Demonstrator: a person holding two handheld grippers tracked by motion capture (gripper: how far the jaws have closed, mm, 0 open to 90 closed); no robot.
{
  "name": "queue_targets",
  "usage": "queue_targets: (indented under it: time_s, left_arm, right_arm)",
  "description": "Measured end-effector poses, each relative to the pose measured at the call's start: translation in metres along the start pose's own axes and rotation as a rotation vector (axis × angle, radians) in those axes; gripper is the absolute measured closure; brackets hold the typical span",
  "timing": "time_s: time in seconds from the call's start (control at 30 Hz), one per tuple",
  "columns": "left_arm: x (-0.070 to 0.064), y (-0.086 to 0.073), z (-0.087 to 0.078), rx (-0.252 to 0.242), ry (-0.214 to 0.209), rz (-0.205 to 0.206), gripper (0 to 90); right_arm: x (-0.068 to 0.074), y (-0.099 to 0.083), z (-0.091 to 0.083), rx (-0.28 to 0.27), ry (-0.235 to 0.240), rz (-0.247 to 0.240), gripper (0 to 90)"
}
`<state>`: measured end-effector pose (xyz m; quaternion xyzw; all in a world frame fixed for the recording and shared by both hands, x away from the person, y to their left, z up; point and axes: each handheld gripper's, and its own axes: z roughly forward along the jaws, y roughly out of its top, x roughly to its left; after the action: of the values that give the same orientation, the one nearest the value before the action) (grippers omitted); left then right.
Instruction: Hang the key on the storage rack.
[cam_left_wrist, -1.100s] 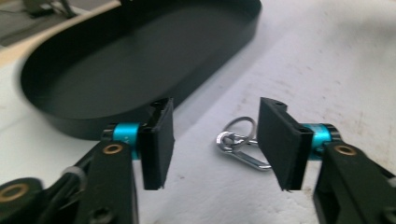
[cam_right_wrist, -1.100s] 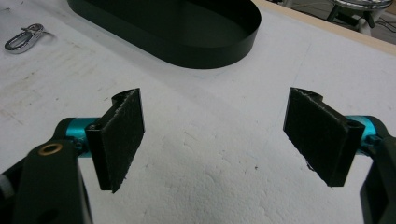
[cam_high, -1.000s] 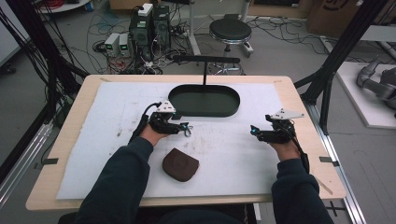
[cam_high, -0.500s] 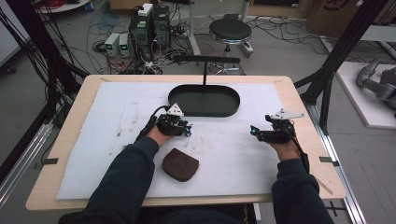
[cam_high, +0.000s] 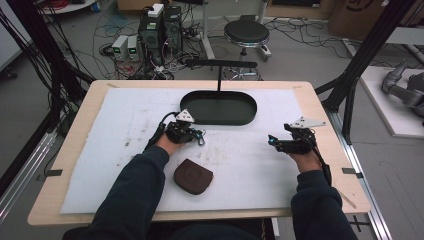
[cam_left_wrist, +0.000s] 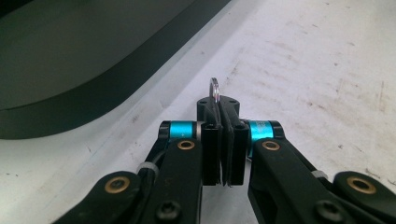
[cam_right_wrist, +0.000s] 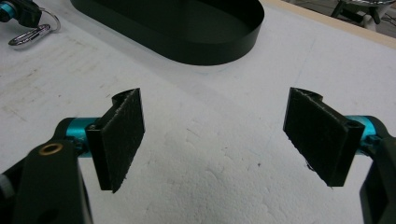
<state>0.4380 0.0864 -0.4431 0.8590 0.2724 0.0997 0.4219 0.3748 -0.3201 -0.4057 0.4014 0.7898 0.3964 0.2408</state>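
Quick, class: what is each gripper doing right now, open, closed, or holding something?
Left gripper: closed on a metal key ring, beside the black tray.
Right gripper: open, holding nothing, above the white mat.

A small silver key ring with a carabiner clip (cam_right_wrist: 31, 33) is pinched between the closed jaws of the left gripper (cam_left_wrist: 219, 123), a thin metal loop standing up just past their tips. In the high view the metal piece (cam_high: 200, 139) hangs at the gripper's right end, just above the white worktop mat, near the dark oval tray's near-left rim.
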Motion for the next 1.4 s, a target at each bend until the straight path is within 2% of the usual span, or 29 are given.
queue_targets:
  time_s: [0.13, 0.2, 0.23, 0.3, 0.37, 0.43, 0.47, 0.5, 0.63, 0.7, 0.8, 1.0, 1.07, 1.2, 1.27, 1.4]
  left_arm:
    - [0.0, 0.002, -0.004, -0.01, -0.003, 0.0, 88.0]
    - [0.001, 0.005, -0.013, -0.054, 0.003, -0.004, 88.0]
    - [0.001, 0.005, -0.013, -0.054, 0.003, -0.004, 88.1]
    - [0.004, 0.008, -0.024, -0.102, 0.006, -0.005, 88.0]
    - [0.008, 0.012, -0.034, -0.128, 0.022, -0.01, 88.1]
    - [0.016, 0.024, -0.054, -0.19, 0.044, -0.02, 88.0]
    - [0.016, 0.024, -0.054, -0.19, 0.044, -0.02, 88.0]
    - [0.018, 0.031, -0.062, -0.215, 0.049, -0.019, 88.0]
    - [0.028, 0.055, -0.084, -0.263, 0.076, 0.017, 88.0]
    - [0.035, 0.066, -0.09, -0.277, 0.082, 0.024, 88.0]
    - [0.046, 0.081, -0.093, -0.277, 0.103, 0.039, 88.0]
    - [0.072, 0.107, -0.088, -0.282, 0.13, 0.031, 88.0]
    - [0.079, 0.115, -0.086, -0.279, 0.148, 0.043, 88.0]
    - [0.089, 0.125, -0.081, -0.267, 0.17, 0.043, 88.0]
    - [0.093, 0.127, -0.08, -0.282, 0.176, 0.026, 88.0]
    - [0.099, 0.125, -0.076, -0.272, 0.192, 0.004, 88.0]
  right_arm:
    - [0.0, 0.0, 0.0, -0.001, 0.002, 0.003, 20.8]
    - [0.0, 0.0, 0.0, 0.0, 0.001, 0.005, 20.8]
    - [0.0, 0.0, 0.0, -0.001, 0.002, 0.007, 20.9]
    - [0.0, 0.0, 0.0, 0.0, 0.003, 0.006, 20.9]
    - [0.0, 0.0, 0.0, -0.002, 0.005, 0.007, 20.9]
    - [-0.001, 0.0, 0.0, -0.008, 0.004, 0.008, 20.9]
    - [-0.001, 0.0, 0.0, -0.008, 0.004, 0.008, 20.9]
    - [-0.001, 0.0, 0.0, -0.009, 0.006, 0.006, 20.9]
    - [-0.001, 0.0, 0.0, -0.012, 0.008, 0.011, 20.9]
    - [-0.001, 0.001, 0.0, -0.016, 0.012, 0.013, 20.9]
    - [-0.001, 0.001, 0.001, -0.018, 0.014, 0.016, 20.9]
    - [-0.002, 0.0, 0.0, -0.021, 0.017, 0.022, 20.9]
    - [-0.003, 0.0, 0.0, -0.021, 0.018, 0.022, 20.9]
    - [-0.002, 0.001, 0.0, -0.023, 0.024, 0.019, 20.9]
    - [-0.002, 0.0, 0.0, -0.022, 0.025, 0.016, 20.9]
    - [0.0, 0.001, 0.0, -0.022, 0.029, 0.013, 20.9]
